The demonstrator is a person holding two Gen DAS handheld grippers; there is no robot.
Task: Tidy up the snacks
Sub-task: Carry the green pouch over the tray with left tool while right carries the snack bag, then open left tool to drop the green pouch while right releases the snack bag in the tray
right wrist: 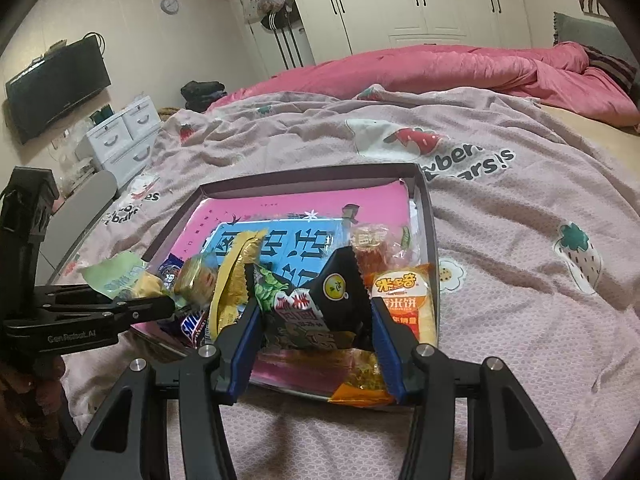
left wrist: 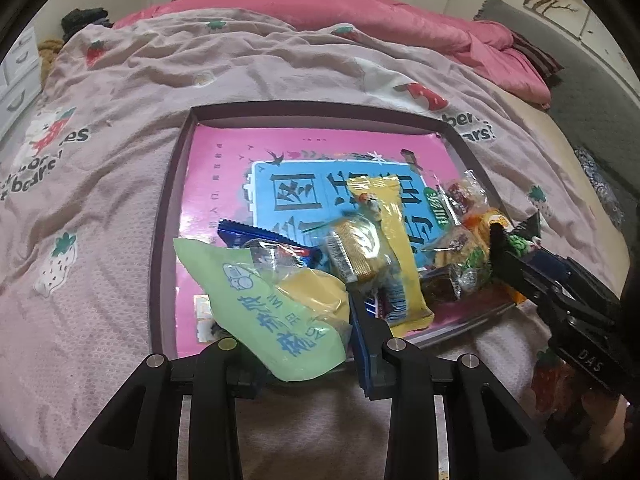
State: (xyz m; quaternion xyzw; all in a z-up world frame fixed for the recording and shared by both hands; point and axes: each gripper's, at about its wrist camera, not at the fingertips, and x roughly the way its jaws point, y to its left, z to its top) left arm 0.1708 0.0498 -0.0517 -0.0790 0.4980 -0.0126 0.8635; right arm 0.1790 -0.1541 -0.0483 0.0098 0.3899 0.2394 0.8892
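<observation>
While both tongs work at the near edge of a shallow dark tray [right wrist: 428, 216] lying on a bed, the stock reads as follows. Left tongs [left wrist: 304, 344]: clenched on a pale green packet [left wrist: 264, 312] with blue lettering, which fills the gap between the fingers and rises tilted over the tray's near rim. Right tongs [right wrist: 316, 344]: clenched on a black packet [right wrist: 320, 304] with green leaf print and a yellow round mark, its sides pressed by the blue pads [right wrist: 384, 344]. Just beyond the left tongs, inside the tray: a blue wrapper [left wrist: 256, 240], a small gold-wrapped piece [left wrist: 356, 252], and a long yellow packet [left wrist: 396, 248] lying lengthwise away from the tongs. Beside the right tongs' right finger: an orange rice-cracker packet [right wrist: 404, 300]; beyond it, a clear-wrapped reddish sweet [right wrist: 372, 248]. Under the right tongs, at the tray's near edge: an orange-yellow packet [right wrist: 360, 376] hanging partly over the rim. Tray floor: a pink sheet [left wrist: 320, 140] with a blue printed panel [left wrist: 304, 196], beyond all the snacks and partly covered by them. Bed cover: a pale pink blanket [right wrist: 520, 280] with strawberry prints, all round the tray. Beyond the tray, far from both tongs: a bright pink quilt [right wrist: 440, 68]. To the far left of the right tongs: white drawers [right wrist: 124, 136] and a wall-mounted screen [right wrist: 56, 88].
</observation>
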